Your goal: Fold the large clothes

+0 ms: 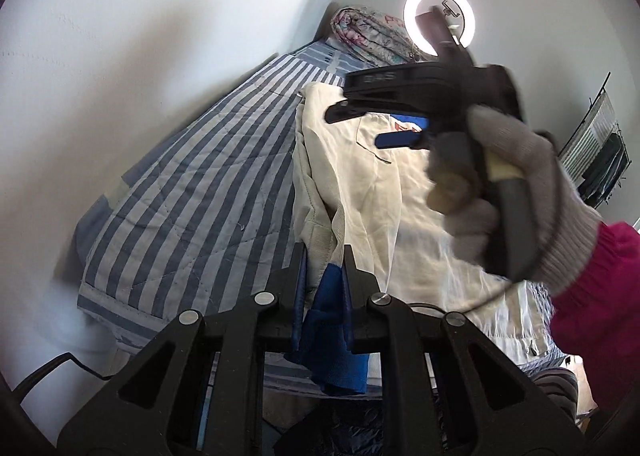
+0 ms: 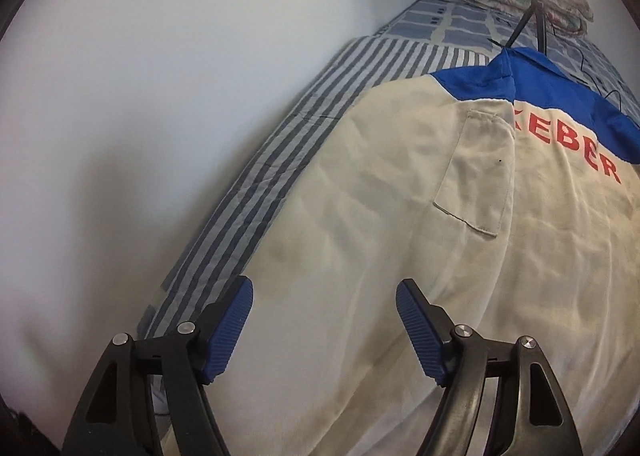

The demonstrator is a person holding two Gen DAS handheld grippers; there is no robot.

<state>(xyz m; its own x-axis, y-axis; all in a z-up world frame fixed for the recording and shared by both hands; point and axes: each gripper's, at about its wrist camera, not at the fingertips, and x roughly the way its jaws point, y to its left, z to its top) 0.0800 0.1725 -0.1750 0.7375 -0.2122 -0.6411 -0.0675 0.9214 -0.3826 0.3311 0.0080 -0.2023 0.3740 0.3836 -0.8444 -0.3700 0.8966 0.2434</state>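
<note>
Both scenes are brightly lit by a ring light [image 1: 440,18] at the far right, where glare is produced. The gloved hand [image 1: 516,176] is blurred. Edges are curved and darkened.

left gripper [image 1: 323,256] pinching blue cuff [image 1: 332,336], cream jacket [image 1: 360,176] on striped bed [image 1: 192,176]

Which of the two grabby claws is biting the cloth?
The left gripper: its blue pads are squeezed shut on the blue cuff of the cream jacket. The right gripper is open above the jacket, gripping nothing.
</note>
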